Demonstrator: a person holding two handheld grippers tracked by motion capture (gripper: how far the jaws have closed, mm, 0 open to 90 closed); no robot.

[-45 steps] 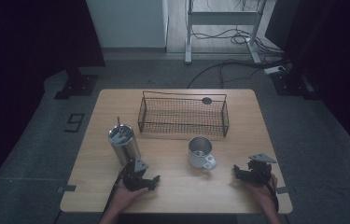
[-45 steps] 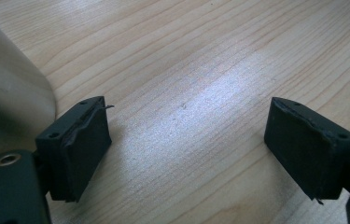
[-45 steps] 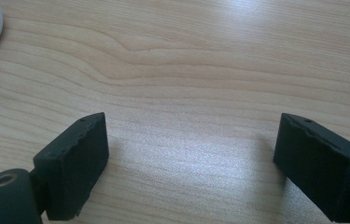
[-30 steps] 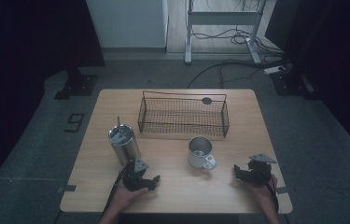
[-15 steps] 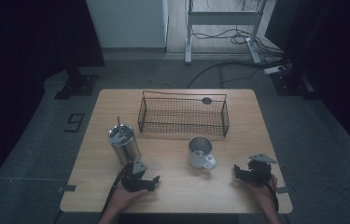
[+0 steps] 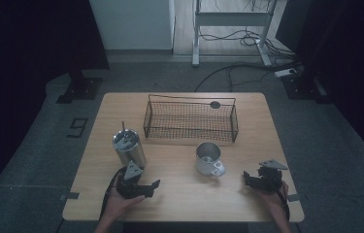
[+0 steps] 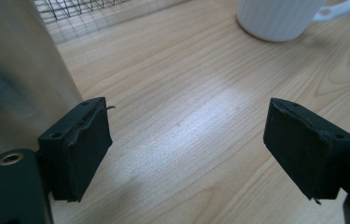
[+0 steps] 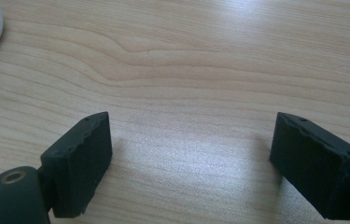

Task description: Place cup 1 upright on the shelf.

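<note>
While both hands sit at the near edge of the table (image 6: 189,201), neither tool is gripping anything. The left gripper (image 6: 148,188) has its jaws spread wide, and in the left gripper view (image 7: 186,135) there's just bare wood between the pads, so it's released. Same deal for the right gripper (image 6: 247,178): in the right gripper view (image 8: 191,144) the jaws stand well apart over plain wood grain, holding nothing.

The steel tumbler (image 6: 130,148) stands upright just beyond the left gripper, really close to it. In the left gripper view it's the blurry metal wall (image 7: 18,70) right beside the left-hand jaw; can't tell if they actually touch. The white mug (image 6: 208,158) is upright between the two grippers, a bit farther up the table, handle toward the right gripper. The wire basket (image 6: 189,121) sits behind both, toward the far edge, near the tumbler and mug but apart from them.
</note>
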